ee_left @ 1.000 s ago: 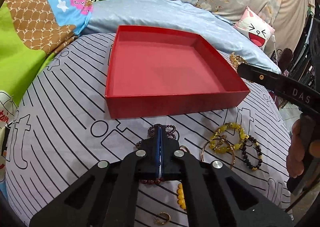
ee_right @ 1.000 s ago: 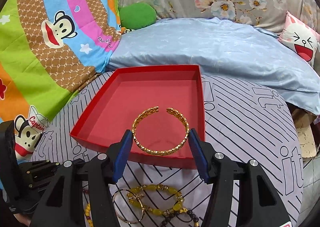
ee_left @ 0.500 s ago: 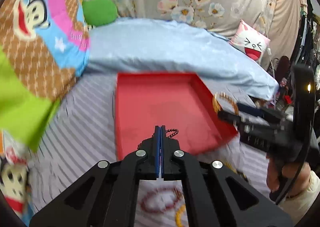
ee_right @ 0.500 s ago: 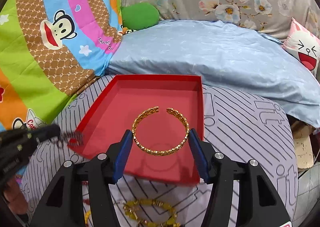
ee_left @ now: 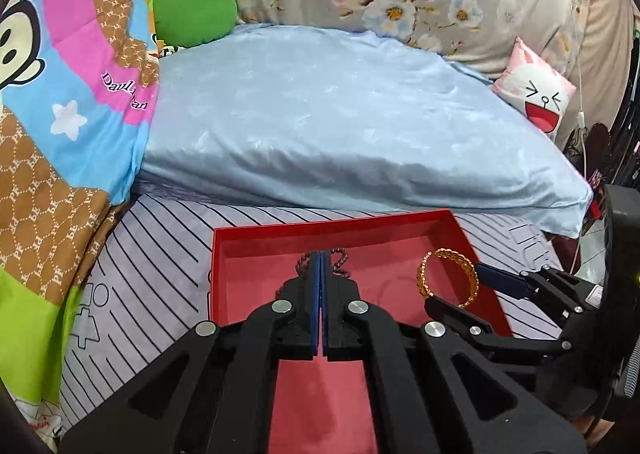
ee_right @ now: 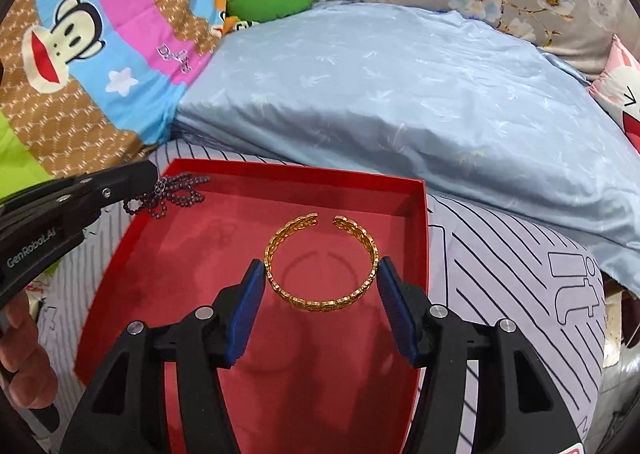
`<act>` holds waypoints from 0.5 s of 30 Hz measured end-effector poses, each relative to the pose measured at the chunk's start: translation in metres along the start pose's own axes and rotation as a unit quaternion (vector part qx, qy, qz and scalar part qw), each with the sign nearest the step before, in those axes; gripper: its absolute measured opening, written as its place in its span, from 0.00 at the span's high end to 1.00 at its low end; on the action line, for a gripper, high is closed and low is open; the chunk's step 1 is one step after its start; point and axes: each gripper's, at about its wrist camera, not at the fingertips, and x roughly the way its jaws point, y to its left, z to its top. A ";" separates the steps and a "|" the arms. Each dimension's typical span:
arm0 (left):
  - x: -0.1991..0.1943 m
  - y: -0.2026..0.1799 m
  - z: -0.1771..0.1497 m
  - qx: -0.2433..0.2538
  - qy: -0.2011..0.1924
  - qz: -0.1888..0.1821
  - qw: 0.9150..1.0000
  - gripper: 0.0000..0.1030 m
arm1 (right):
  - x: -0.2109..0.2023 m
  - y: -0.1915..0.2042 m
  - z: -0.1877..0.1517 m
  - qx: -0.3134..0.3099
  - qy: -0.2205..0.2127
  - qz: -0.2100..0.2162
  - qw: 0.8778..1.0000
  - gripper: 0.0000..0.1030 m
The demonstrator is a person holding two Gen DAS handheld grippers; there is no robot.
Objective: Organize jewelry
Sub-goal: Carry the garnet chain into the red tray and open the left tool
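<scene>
A shallow red box (ee_left: 332, 224) (ee_right: 296, 170) lies on the striped grey sheet. My left gripper (ee_left: 321, 254) (ee_right: 152, 174) is shut on a dark beaded chain (ee_left: 340, 258) (ee_right: 168, 198), which dangles over the box's far left corner. My right gripper (ee_right: 320, 278) (ee_left: 456, 288) is shut on a gold open bangle (ee_right: 320, 304) (ee_left: 448, 278). Its blue pads (ee_right: 248, 306) press the bangle's two sides. The bangle hangs flat above the box's floor and casts a ring shadow there. Inside the box I see nothing lying on the bare floor.
A light blue pillow (ee_left: 340, 126) lies right behind the box. Beyond it are a green cushion (ee_left: 196, 10), a cartoon monkey blanket (ee_right: 80, 46) at left and a smiley cushion (ee_left: 536, 98) at right. A person's hand (ee_right: 24, 354) holds the left gripper.
Both grippers have moved forward from the near sheet to above the red box, each still carrying its piece. The loose bracelets on the sheet have dropped out of view.
</scene>
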 end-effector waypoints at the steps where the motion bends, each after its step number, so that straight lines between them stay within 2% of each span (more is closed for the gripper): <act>1: 0.004 0.000 0.001 0.001 0.005 0.001 1.000 1.00 | 0.003 -0.001 0.001 -0.001 0.001 -0.003 1.000 0.45; 3: 0.013 0.002 0.003 -0.003 0.013 0.009 1.000 0.97 | 0.008 -0.002 0.002 -0.002 0.000 -0.010 1.000 0.45; 4: 0.015 0.004 0.003 -0.006 0.011 0.016 1.000 0.91 | 0.008 -0.003 0.002 0.000 -0.003 -0.014 1.000 0.40; 5: 0.015 0.006 0.003 -0.011 0.008 0.017 1.000 0.79 | 0.007 -0.004 0.002 0.002 -0.007 -0.016 1.000 0.35; 6: 0.013 0.008 0.004 -0.016 0.003 0.020 1.000 0.72 | 0.004 -0.005 0.002 0.005 -0.013 -0.016 1.000 0.34; 7: 0.010 0.010 0.005 -0.020 -0.001 0.022 1.000 0.60 | 0.000 -0.005 0.002 0.006 -0.020 -0.016 1.000 0.34; 8: 0.008 0.011 0.005 -0.021 -0.006 0.025 0.999 0.57 | -0.004 -0.006 0.000 0.008 -0.026 -0.016 0.999 0.34; 15: -0.027 0.004 -0.006 -0.001 -0.030 0.054 0.998 0.50 | -0.039 -0.009 -0.012 0.020 -0.054 -0.002 0.998 0.33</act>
